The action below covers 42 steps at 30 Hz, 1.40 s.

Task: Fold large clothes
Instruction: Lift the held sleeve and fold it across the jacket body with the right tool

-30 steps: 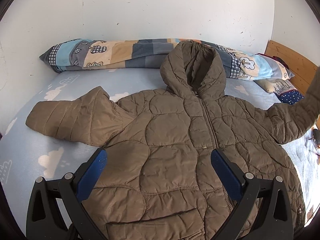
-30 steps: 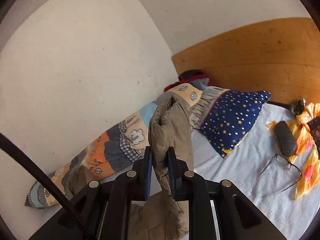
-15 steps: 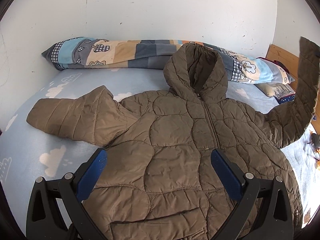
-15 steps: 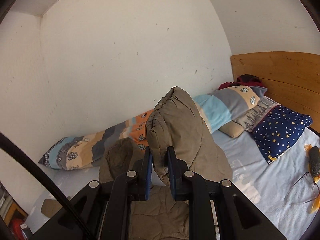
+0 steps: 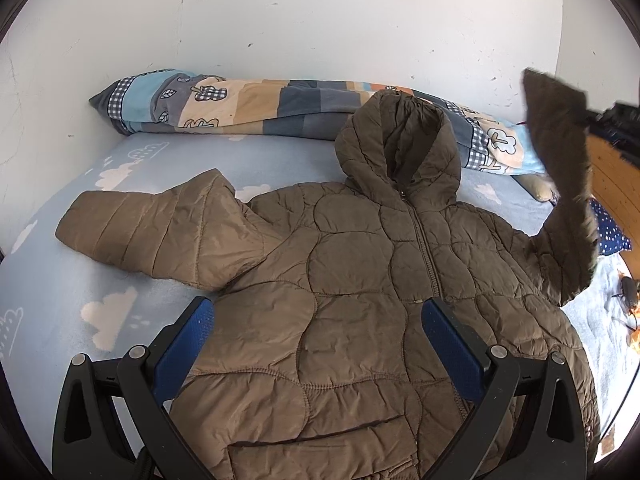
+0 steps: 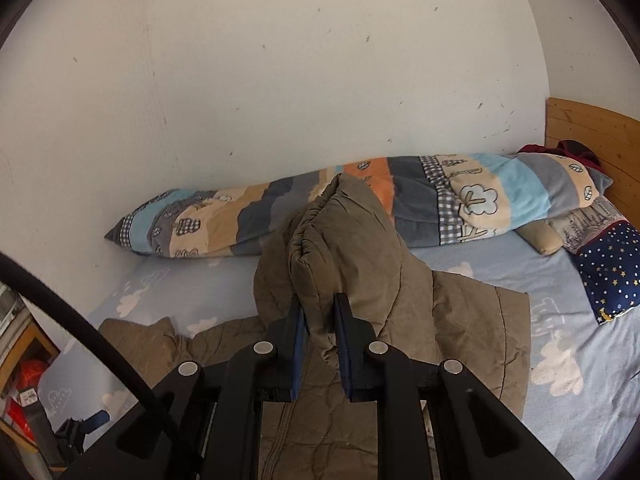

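Here, in the left wrist view, the jacket (image 5: 344, 292) lies front-up and zipped on the bed (image 5: 60, 320), hood (image 5: 396, 148) toward the rolled blanket (image 5: 248, 104) at the wall, a flat base suited to folding inward. The left gripper (image 5: 316, 344) hovers over the lower front with jaws wide apart and nothing between them, probably kept free to pin or smooth the body. One sleeve (image 5: 160, 232) lies spread flat; the other sleeve (image 5: 568, 184) is raised off the bed at the frame's right. In the right wrist view, the right gripper (image 6: 318, 344) is clamped nearly shut on that sleeve's cuff (image 6: 340, 248), holding it above the jacket body, apparently so that the sleeve can be laid across the front.
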Tool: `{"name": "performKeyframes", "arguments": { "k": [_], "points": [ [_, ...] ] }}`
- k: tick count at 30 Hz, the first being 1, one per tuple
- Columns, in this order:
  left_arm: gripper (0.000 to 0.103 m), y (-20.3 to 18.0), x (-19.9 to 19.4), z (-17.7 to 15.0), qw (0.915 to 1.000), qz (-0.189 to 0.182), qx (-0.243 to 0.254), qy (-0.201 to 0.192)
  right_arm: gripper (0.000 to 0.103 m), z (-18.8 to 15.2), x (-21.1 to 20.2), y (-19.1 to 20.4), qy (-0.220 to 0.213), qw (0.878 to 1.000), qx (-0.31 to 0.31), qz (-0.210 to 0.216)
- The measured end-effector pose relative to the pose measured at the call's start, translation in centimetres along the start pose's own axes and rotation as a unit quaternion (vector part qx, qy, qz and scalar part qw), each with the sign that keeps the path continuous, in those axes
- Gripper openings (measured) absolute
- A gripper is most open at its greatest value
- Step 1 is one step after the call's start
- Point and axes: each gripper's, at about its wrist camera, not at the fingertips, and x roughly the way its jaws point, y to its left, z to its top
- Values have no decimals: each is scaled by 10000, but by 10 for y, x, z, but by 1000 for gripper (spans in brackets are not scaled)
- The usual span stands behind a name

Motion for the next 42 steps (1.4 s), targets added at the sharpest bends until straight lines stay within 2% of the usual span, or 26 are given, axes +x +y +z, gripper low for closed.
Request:
{"name": "performKeyframes", "arguments": {
  "k": [5, 12, 18, 28, 29, 31, 32, 33, 34, 38, 40, 42],
  "points": [
    [103, 9, -1, 1, 9999, 45, -136, 34, 16, -32, 44, 42, 539, 9975, -401, 227],
    [103, 19, 0, -1, 9997, 122, -201, 100, 15, -80, 102, 87, 1287, 9876, -716, 544],
    [103, 27, 2, 0, 9993, 84, -332, 177, 15, -112, 131, 116, 1576, 9802, -998, 663],
    [103, 33, 1, 1, 9989, 109, -423, 140, 17, -154, 168, 128, 2104, 9707, -894, 746],
    [103, 33, 2, 1, 9989, 116, -432, 139, 20, -157, 170, 127, 2186, 9693, -833, 759],
    [103, 33, 3, 3, 9988, 108, -458, 148, 41, -161, 173, 124, 2380, 9647, -655, 920],
    [103, 32, 3, 4, 9987, 94, -480, 148, 48, -159, 173, 124, 2430, 9624, -588, 1064],
    [103, 32, 3, 4, 9986, 88, -495, 144, 57, -157, 171, 124, 2423, 9617, -547, 1157],
    [103, 32, 3, 4, 9986, 86, -499, 140, 59, -153, 166, 124, 2366, 9624, -501, 1235],
    [103, 30, 3, 7, 9986, 108, -507, 89, 59, -124, 142, 109, 1971, 9687, -179, 1498],
    [103, 30, 4, 9, 9986, 109, -512, 71, 59, -107, 132, 91, 1735, 9754, 20, 1360],
    [103, 27, 8, 12, 9987, 141, -477, 55, 60, -92, 125, 63, 1555, 9829, 247, 957]
  ]
}}
